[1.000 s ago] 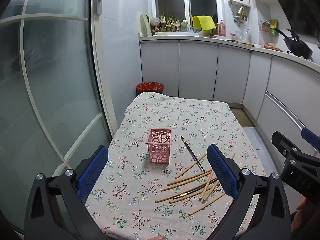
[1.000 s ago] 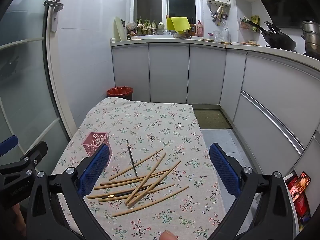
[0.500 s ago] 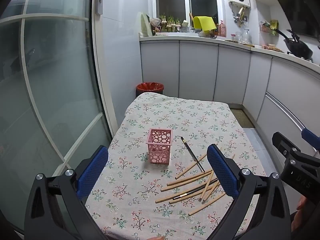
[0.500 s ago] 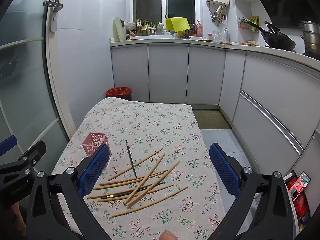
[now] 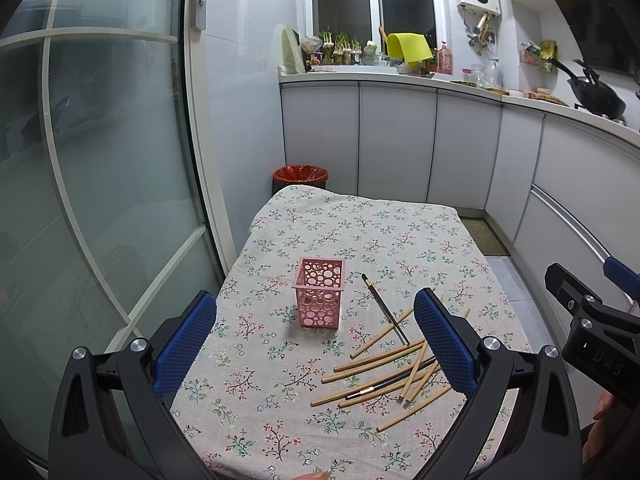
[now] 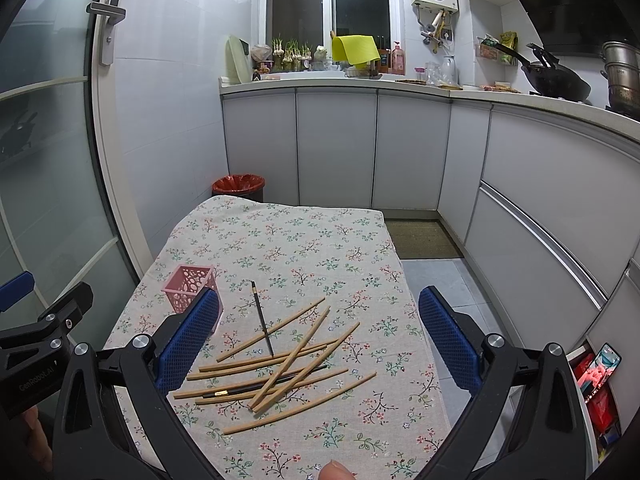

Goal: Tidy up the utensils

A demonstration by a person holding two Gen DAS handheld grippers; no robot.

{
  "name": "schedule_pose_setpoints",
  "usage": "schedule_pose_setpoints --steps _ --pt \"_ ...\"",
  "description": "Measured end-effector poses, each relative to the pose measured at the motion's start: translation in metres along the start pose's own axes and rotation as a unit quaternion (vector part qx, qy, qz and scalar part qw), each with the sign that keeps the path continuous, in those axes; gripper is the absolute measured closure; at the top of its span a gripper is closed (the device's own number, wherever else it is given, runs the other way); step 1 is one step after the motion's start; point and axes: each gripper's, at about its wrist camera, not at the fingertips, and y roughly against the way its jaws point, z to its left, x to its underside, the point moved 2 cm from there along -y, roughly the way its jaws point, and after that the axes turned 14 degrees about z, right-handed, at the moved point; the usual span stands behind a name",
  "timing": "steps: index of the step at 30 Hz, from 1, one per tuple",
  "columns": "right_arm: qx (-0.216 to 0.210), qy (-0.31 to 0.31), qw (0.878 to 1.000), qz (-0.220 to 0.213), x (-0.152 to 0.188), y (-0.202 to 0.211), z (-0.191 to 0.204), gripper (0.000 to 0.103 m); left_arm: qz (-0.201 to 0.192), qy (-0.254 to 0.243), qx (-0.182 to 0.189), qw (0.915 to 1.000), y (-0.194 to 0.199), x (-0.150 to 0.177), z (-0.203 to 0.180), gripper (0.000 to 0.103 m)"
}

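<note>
1. The left gripper (image 5: 316,344) hangs above the near part of the table with its blue-padded fingers (image 5: 186,344) spread wide and nothing between them. Its black body shows in the right wrist view with the print "GenRobot.AI" on it.
2. The right gripper (image 6: 318,340) is released in the same way — wide apart, holding nothing. In the left wrist view its body comes in at the right edge, and only the letters "DAS" can be read there; the rest of the word is cut off.
3. The wooden chopsticks (image 6: 280,364) lie in a loose crossed pile on the floral tablecloth (image 5: 360,232), under the right gripper. In the left wrist view the right finger of the left gripper hides part of the pile.
4. Two dark chopsticks are with them: one (image 6: 262,318) lies apart at the far side of the pile, and the other (image 6: 264,386), with a gold band, lies under the wooden ones, so it is mostly covered.
5. The pink perforated holder (image 5: 319,292) stands upright to the left of the pile, not touching it. In the right wrist view the left finger of the right gripper covers its lower corner.
6. Beyond the table stands a bin with a red bag (image 6: 239,185), by the white cabinets (image 6: 336,148).
7. At the low right edge a phone (image 6: 604,364) shows a lit screen — too small to read.
</note>
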Motion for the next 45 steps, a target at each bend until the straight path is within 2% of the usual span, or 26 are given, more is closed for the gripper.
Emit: schedule_pose_setpoints --steps 45 --pt "0.0 0.0 1.0 -0.002 -0.0013 0.0037 -0.0005 0.007 -0.003 0.0 0.0 1.0 -0.0021 -0.0026 0.0032 0.007"
